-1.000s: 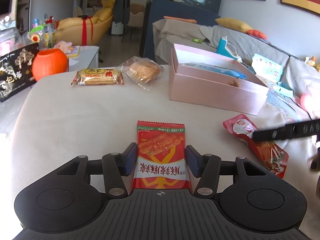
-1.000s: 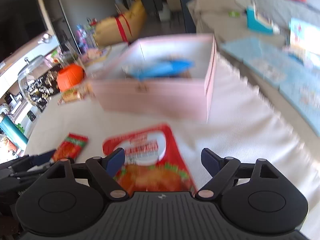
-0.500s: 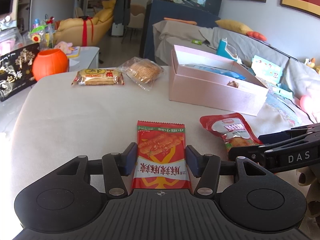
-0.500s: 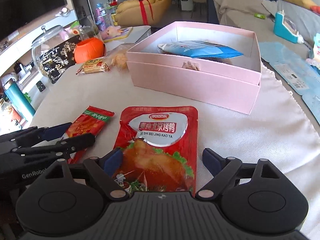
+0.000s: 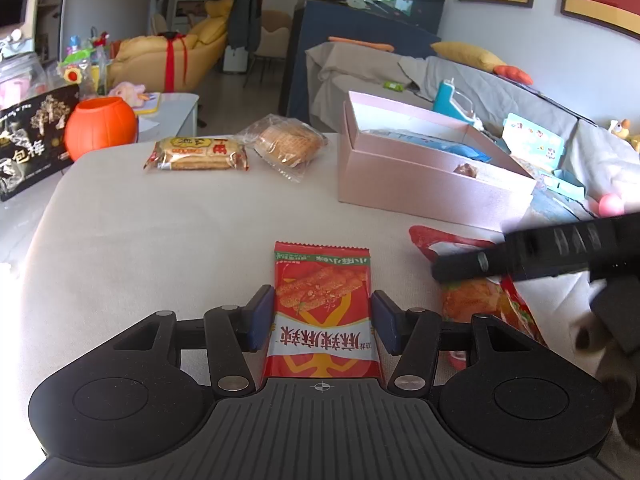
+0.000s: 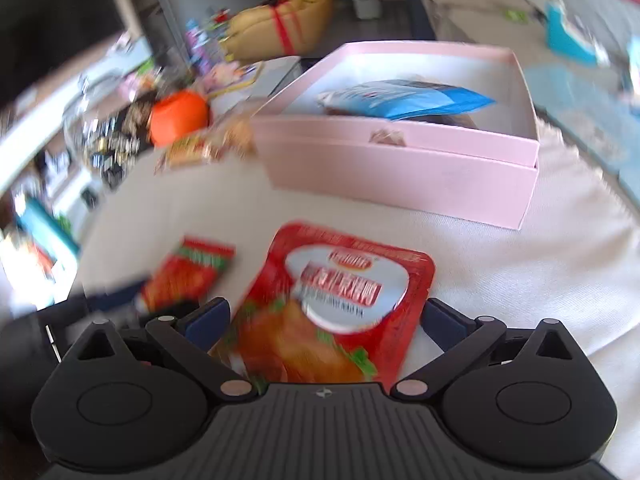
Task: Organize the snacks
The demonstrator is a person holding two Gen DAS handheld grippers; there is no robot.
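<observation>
Holding a blue packet (image 6: 408, 98); pink box (image 6: 400, 176).

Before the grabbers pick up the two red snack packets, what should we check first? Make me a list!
1. Small red packet sits between the left gripper pads: ok.
2. Left pads squeezing it: cannot tell, they look right at its edges.
3. Big red pouch lies between the right gripper pads: ok.
4. Right jaws wide enough: ok, they have just been opening.
5. Pink box open with room inside: ok.
6. Right view sharp: not ok, blurred.
</observation>
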